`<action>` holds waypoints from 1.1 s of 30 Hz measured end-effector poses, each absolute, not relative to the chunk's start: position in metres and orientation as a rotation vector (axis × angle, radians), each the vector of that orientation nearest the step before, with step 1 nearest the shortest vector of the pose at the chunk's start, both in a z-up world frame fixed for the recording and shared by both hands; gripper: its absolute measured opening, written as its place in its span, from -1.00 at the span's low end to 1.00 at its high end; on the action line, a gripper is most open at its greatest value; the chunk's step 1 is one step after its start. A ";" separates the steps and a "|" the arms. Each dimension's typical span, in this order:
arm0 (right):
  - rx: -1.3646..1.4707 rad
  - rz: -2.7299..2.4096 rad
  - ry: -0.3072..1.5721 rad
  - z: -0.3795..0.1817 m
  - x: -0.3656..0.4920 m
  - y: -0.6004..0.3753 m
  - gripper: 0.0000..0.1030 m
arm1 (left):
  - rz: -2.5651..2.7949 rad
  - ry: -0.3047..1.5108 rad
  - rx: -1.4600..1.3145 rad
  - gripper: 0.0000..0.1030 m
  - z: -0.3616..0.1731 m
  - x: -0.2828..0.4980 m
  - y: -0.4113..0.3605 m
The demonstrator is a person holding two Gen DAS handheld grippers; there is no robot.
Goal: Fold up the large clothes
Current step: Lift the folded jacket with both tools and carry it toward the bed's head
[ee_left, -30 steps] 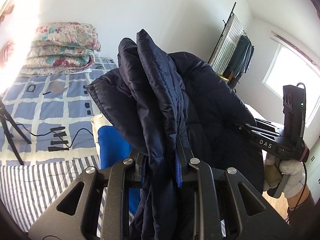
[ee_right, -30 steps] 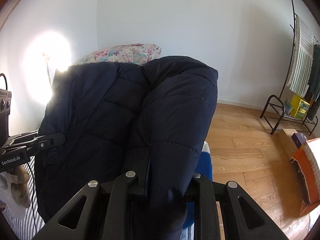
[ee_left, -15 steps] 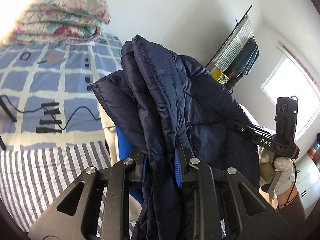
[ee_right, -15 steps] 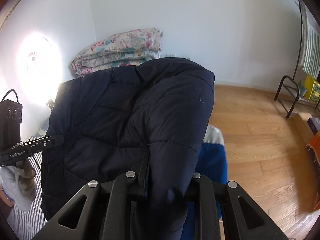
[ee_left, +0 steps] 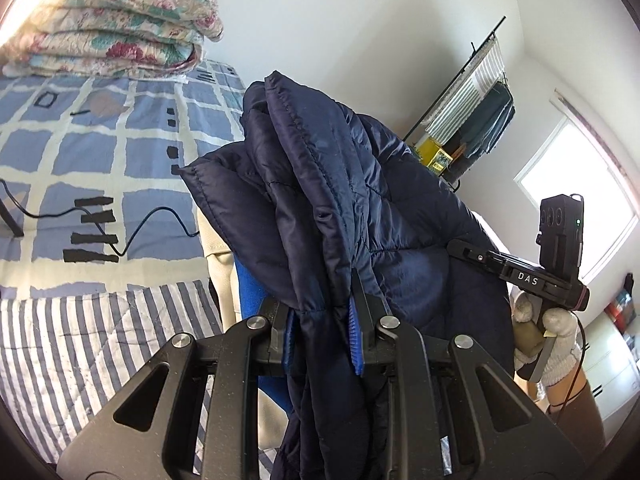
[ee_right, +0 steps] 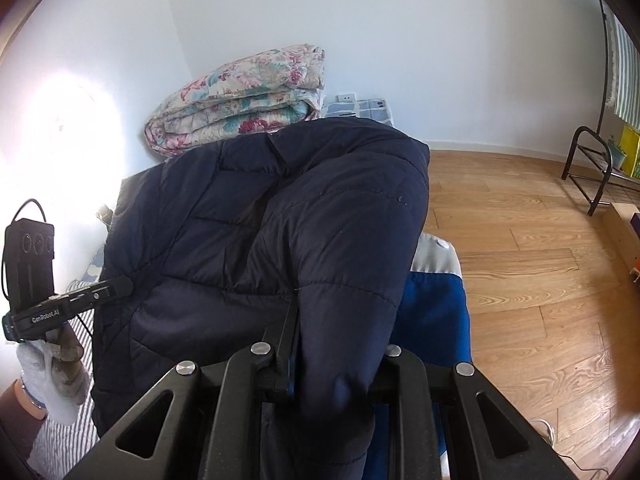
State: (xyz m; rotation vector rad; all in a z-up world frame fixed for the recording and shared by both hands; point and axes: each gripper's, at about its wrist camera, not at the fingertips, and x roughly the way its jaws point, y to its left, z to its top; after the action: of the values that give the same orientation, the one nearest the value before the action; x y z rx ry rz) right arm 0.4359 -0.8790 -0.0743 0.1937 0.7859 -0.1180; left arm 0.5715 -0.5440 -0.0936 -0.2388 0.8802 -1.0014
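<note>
A dark navy quilted puffer jacket point(ee_left: 344, 184) hangs bunched between both grippers, held up over the bed. My left gripper point(ee_left: 322, 320) is shut on a thick fold of the jacket. My right gripper point(ee_right: 332, 344) is shut on another padded fold of the jacket point(ee_right: 280, 216). The right gripper also shows at the right of the left wrist view point(ee_left: 464, 246), its tip against the jacket. The left gripper shows at the left of the right wrist view point(ee_right: 120, 286), touching the jacket's edge. Most of the jacket's lower part is hidden behind the grippers.
A bed point(ee_left: 80, 152) with a blue checked sheet and a striped cover lies below. A folded floral quilt point(ee_left: 108, 28) sits at its head. A blue and cream cloth point(ee_right: 432, 320) lies under the jacket. A clothes rack point(ee_left: 476, 108) stands by the wall over wooden floor point(ee_right: 520, 260).
Both grippers have tilted downward with the jacket, bringing more of the bed and floor into view. Both grips on the jacket have stayed shut.
</note>
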 end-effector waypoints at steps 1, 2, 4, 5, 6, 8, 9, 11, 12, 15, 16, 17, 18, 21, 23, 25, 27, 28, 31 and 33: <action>0.198 -0.113 0.784 -0.074 0.435 -0.880 -0.63 | -1.002 0.880 -0.242 -0.61 -0.093 0.572 -0.544; 0.200 -0.111 0.782 -0.074 0.436 -0.881 -0.63 | -1.002 0.879 -0.242 -0.61 -0.094 0.572 -0.543; 0.203 -0.108 0.785 -0.076 0.436 -0.882 -0.63 | -1.001 0.877 -0.240 -0.61 -0.094 0.572 -0.544; 0.207 -0.108 0.787 -0.076 0.436 -0.883 -0.63 | -1.001 0.877 -0.239 -0.61 -0.094 0.572 -0.544; 0.210 -0.108 0.789 -0.077 0.436 -0.884 -0.63 | -0.999 0.877 -0.237 -0.61 -0.094 0.572 -0.544; 0.213 -0.109 0.791 -0.077 0.438 -0.885 -0.63 | -0.995 0.877 -0.237 -0.61 -0.094 0.573 -0.545; 0.210 -0.112 0.789 -0.077 0.439 -0.886 -0.63 | -0.995 0.876 -0.239 -0.61 -0.094 0.574 -0.545; 0.203 -0.125 0.784 -0.076 0.441 -0.886 -0.63 | -0.991 0.875 -0.247 -0.61 -0.094 0.577 -0.547; 0.198 -0.134 0.782 -0.076 0.441 -0.886 -0.63 | -0.989 0.873 -0.249 -0.61 -0.094 0.577 -0.547; 0.201 -0.142 0.788 -0.079 0.444 -0.889 -0.63 | -0.984 0.867 -0.246 -0.61 -0.096 0.577 -0.549; 0.204 -0.144 0.790 -0.080 0.444 -0.889 -0.63 | -0.984 0.871 -0.248 -0.61 -0.097 0.578 -0.549; 0.206 -0.143 0.795 -0.081 0.444 -0.890 -0.63 | -0.985 0.878 -0.253 -0.61 -0.099 0.579 -0.548; 0.211 -0.140 0.798 -0.083 0.444 -0.892 -0.63 | -0.985 0.886 -0.263 -0.61 -0.100 0.580 -0.547; 0.232 -0.134 0.806 -0.087 0.444 -0.896 -0.63 | -0.982 0.889 -0.255 -0.61 -0.102 0.582 -0.546; 0.232 -0.136 0.810 -0.089 0.445 -0.896 -0.62 | -0.981 0.884 -0.242 -0.61 -0.102 0.580 -0.546; 0.232 -0.140 0.814 -0.089 0.447 -0.897 -0.61 | -0.978 0.886 -0.239 -0.61 -0.102 0.581 -0.547; 0.237 -0.146 0.817 -0.091 0.447 -0.898 -0.59 | -0.976 0.889 -0.242 -0.61 -0.102 0.581 -0.547; 0.240 -0.146 0.817 -0.091 0.447 -0.899 -0.59 | -0.975 0.890 -0.242 -0.61 -0.103 0.581 -0.547; 0.240 -0.150 0.818 -0.091 0.447 -0.900 -0.56 | -0.973 0.888 -0.232 -0.61 -0.103 0.581 -0.548; 0.240 -0.153 0.822 -0.091 0.447 -0.901 -0.54 | -0.973 0.892 -0.233 -0.61 -0.103 0.582 -0.548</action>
State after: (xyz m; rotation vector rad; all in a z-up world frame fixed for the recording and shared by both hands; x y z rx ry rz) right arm 0.4473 -0.9013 -0.0914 0.2396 0.8219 -0.1527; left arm 0.5823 -0.5477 -0.1027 -0.2334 0.8917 -0.9727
